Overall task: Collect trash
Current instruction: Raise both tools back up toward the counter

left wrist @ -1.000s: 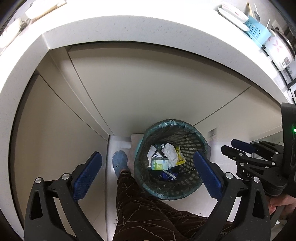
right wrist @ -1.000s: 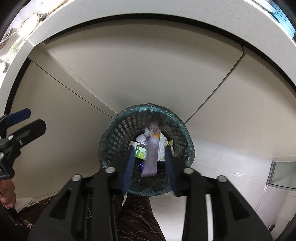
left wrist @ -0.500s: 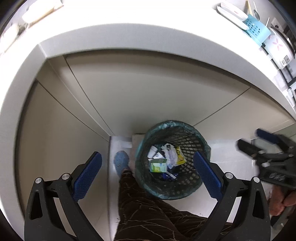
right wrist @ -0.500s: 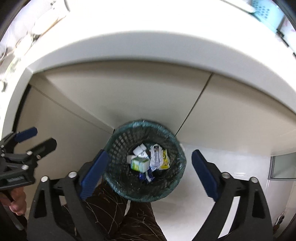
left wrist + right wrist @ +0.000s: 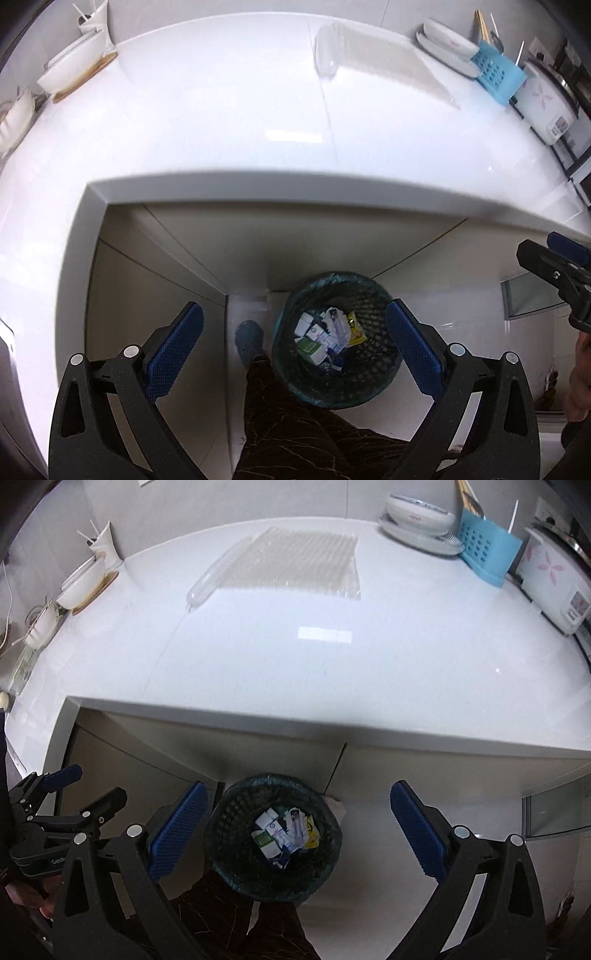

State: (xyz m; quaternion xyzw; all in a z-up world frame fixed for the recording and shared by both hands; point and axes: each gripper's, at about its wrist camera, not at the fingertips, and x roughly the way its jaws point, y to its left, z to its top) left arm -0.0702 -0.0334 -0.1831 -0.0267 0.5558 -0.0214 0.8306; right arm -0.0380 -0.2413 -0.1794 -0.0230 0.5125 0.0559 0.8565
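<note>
A black mesh waste bin [image 5: 373,384] with a green liner stands on the floor by the counter, holding several wrappers and a small green carton [image 5: 308,347]. It also shows in the right wrist view [image 5: 229,834]. My left gripper [image 5: 295,354] is open and empty above it. My right gripper [image 5: 299,827] is open and empty, also above the bin. A sheet of clear bubble wrap [image 5: 291,563] lies on the white counter [image 5: 332,672]; in the left wrist view it is blurred [image 5: 369,55].
Bowls on a wooden board [image 5: 86,585] stand at the counter's left. Stacked dishes [image 5: 417,520], a blue utensil basket [image 5: 487,550] and a rice cooker [image 5: 554,587] stand at the right. My leg [image 5: 288,424] and shoe [image 5: 249,338] are beside the bin.
My right gripper opened and dropped the purple wrapper into the bin. Both grippers then rose, so the countertop came into view.
</note>
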